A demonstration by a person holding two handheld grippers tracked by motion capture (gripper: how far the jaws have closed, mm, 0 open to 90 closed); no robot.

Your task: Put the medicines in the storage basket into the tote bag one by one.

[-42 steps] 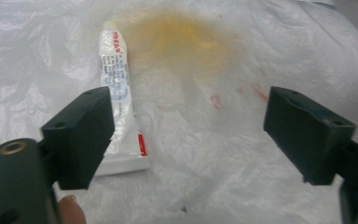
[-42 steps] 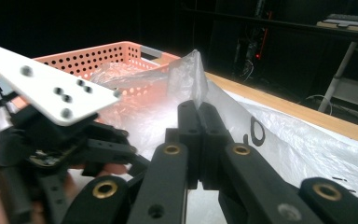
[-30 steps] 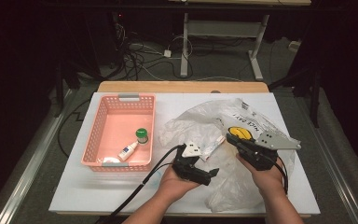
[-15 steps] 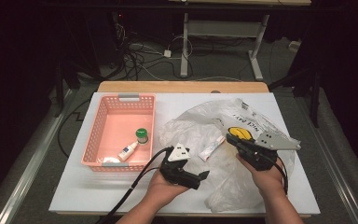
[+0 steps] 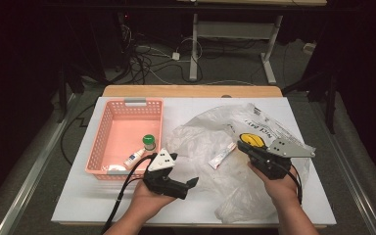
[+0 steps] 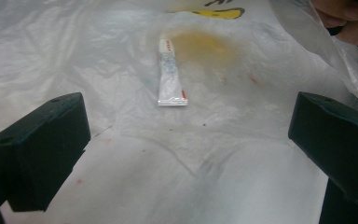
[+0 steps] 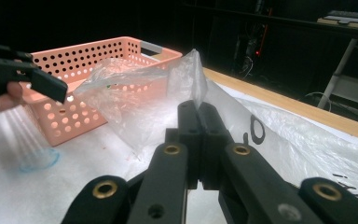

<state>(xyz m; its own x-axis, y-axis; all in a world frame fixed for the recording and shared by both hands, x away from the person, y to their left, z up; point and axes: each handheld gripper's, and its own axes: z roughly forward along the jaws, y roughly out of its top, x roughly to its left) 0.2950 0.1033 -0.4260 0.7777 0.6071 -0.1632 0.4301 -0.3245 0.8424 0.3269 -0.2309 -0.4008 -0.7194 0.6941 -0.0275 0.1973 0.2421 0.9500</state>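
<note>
Left gripper view looks past wide-open, empty jaws at a small tube (image 6: 171, 74) lying inside the clear bag (image 6: 98, 60), under the film, well ahead of the jaws. High view: left gripper (image 5: 188, 185) is at the near edge, between basket (image 5: 97, 147) and bag; right gripper (image 5: 247, 147) is clenched on a fold of bag film and holds it raised. Risks, near to far: if the left goes straight down it'll likely pinch film w/ the tube, or push the tube deeper, since the bag mouth isn't clearly open toward it. Thin film could slip from the right's pinch, so the bag collapses over the tube. Farther off, a bottle (image 5: 149, 142) & a second tube (image 5: 133, 157) sit in the basket; a hasty drop might miss its rim.
</note>
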